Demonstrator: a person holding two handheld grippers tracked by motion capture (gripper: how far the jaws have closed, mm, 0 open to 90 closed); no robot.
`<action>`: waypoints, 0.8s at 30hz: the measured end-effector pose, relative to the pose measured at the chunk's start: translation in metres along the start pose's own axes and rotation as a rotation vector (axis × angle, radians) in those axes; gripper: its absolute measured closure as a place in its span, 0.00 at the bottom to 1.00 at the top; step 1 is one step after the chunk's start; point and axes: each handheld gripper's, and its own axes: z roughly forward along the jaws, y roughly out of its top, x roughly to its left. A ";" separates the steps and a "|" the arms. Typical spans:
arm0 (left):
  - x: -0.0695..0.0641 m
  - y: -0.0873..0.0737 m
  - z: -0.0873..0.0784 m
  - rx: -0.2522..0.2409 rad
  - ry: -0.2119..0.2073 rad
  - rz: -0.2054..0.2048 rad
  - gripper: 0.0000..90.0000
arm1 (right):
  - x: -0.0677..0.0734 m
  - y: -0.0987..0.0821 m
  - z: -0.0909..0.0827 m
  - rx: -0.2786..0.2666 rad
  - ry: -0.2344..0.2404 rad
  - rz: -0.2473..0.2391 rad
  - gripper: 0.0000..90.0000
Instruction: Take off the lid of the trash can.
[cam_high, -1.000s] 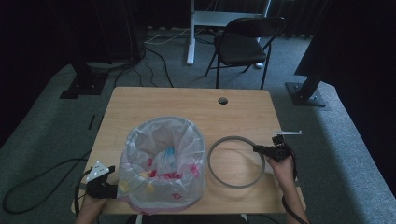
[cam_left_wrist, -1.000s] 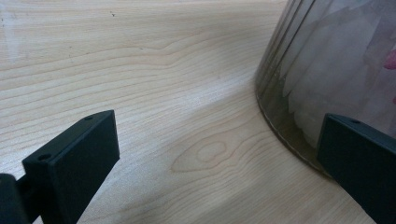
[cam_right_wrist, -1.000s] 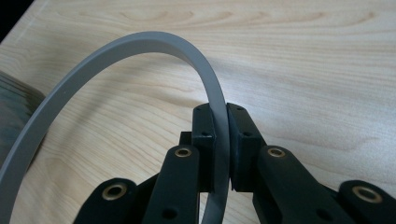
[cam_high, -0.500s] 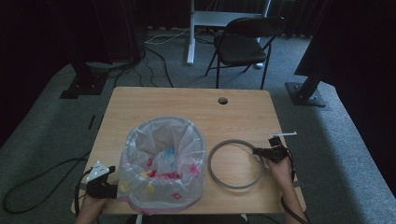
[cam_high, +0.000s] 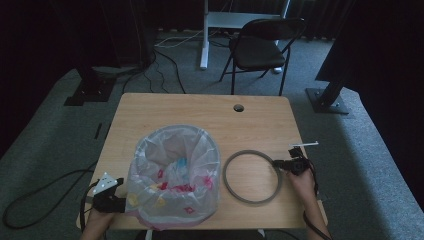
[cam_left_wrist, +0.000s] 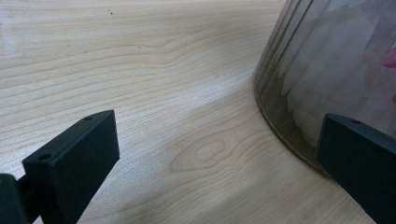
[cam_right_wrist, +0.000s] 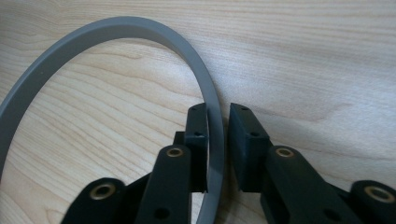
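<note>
A grey ring (cam_high: 224, 176) lies flat on the wooden table (cam_high: 200, 110), right of a round bin lined with a clear plastic bag (cam_high: 172, 170) that holds colourful scraps. My right gripper (cam_high: 278, 163) straddles the ring's right side. In the right gripper view the ring (cam_right_wrist: 116, 25) runs between the jaws of the right gripper (cam_right_wrist: 218, 114). Those jaws have just been opening, and a narrow gap shows at the right pad. My left gripper (cam_high: 120, 200) rests at the bin's near-left side. In the left gripper view it (cam_left_wrist: 219, 126) stands wide open beside the bin wall (cam_left_wrist: 336, 56).
A cable hole (cam_high: 238, 107) sits near the table's far edge. A folding chair (cam_high: 262, 50) and a white desk leg (cam_high: 204, 35) stand on the carpet beyond. Black cables (cam_high: 45, 187) trail on the floor at left.
The right hand has drifted slightly toward the near edge at the ring's right side. The ring, the bin and the left gripper have stayed put.
</note>
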 end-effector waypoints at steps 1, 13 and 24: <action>0.000 0.000 0.000 0.000 0.000 0.000 0.00 | 0.001 0.001 -0.002 -0.004 -0.003 -0.006 0.82; 0.000 0.000 0.000 0.001 -0.001 0.002 0.00 | 0.035 0.017 -0.031 -0.106 0.067 -0.104 0.57; 0.000 0.000 0.000 0.002 0.000 0.004 0.00 | 0.099 0.040 -0.070 -0.273 0.197 -0.292 0.40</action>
